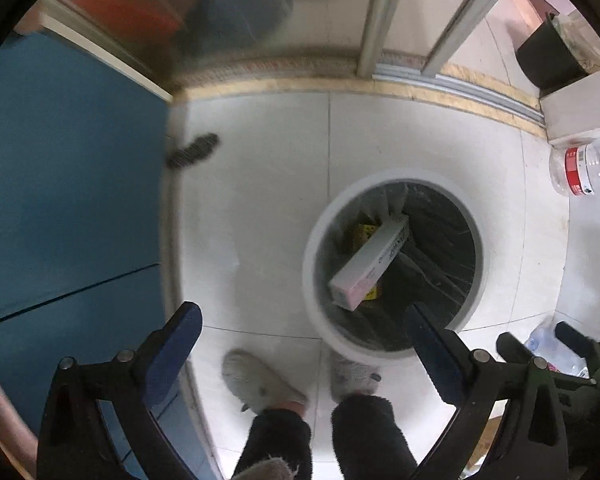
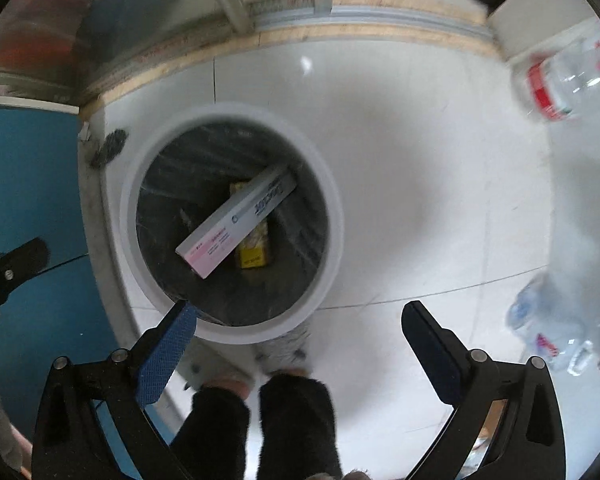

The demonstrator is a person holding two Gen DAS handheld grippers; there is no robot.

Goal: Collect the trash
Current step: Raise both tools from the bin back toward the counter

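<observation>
Blue-padded, both grippers point straight down: the left gripper (image 1: pixel 304 340) and right gripper (image 2: pixel 300 330) gape wide, holding nothing. The long box (image 2: pixel 236 222) lies inside the bin (image 2: pixel 332 216).

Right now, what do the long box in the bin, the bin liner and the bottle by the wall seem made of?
Long box: printed cardboard, smooth, with sharp folded edges. Bin liner: thin dark plastic film, going by its glossy creases. Bottle: clear plastic, see-through, with a red label band.
</observation>
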